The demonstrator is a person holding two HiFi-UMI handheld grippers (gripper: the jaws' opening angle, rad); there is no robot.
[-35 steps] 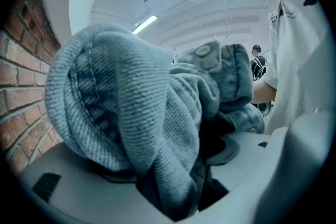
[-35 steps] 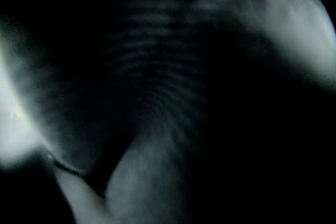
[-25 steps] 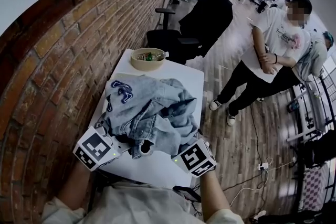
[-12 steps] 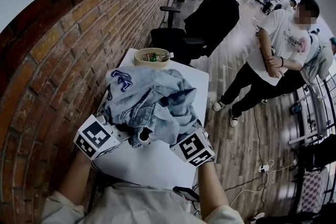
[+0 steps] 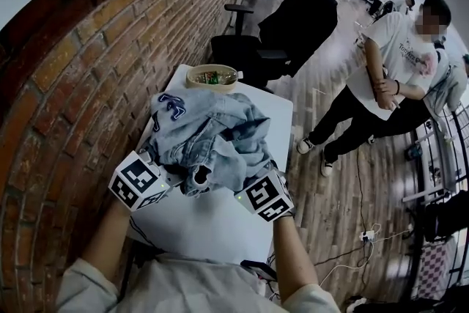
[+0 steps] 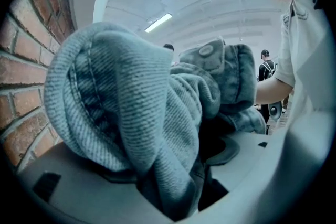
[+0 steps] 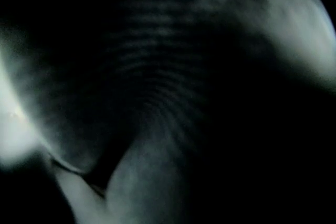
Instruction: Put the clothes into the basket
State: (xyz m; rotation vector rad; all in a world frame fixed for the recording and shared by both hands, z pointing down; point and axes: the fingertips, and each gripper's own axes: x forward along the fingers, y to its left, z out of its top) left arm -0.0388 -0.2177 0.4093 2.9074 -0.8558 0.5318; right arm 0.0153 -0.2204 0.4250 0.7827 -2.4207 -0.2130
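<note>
A crumpled light-blue denim jacket (image 5: 212, 135) with dark lettering is bunched over the white table (image 5: 212, 227), held between my two grippers. My left gripper (image 5: 172, 174) has its marker cube at the bundle's near left, its jaws buried in the cloth. In the left gripper view, thick denim folds (image 6: 131, 113) fill the space between the jaws of the left gripper (image 6: 168, 186), shut on them. My right gripper (image 5: 245, 183) is sunk into the bundle's near right. Cloth (image 7: 157, 86) lies over the lens in the right gripper view, so its jaws are hidden. A beige round basket (image 5: 211, 77) sits at the table's far end.
The brick wall (image 5: 80, 99) runs along the table's left side. A black office chair (image 5: 278, 33) draped with a dark garment stands beyond the basket. A person in a white shirt (image 5: 388, 62) stands on the wooden floor to the right. Cables lie on the floor (image 5: 366, 231).
Both grippers have carried the denim bundle forward along the table toward the basket, keeping their hold. The person on the right has barely shifted.
</note>
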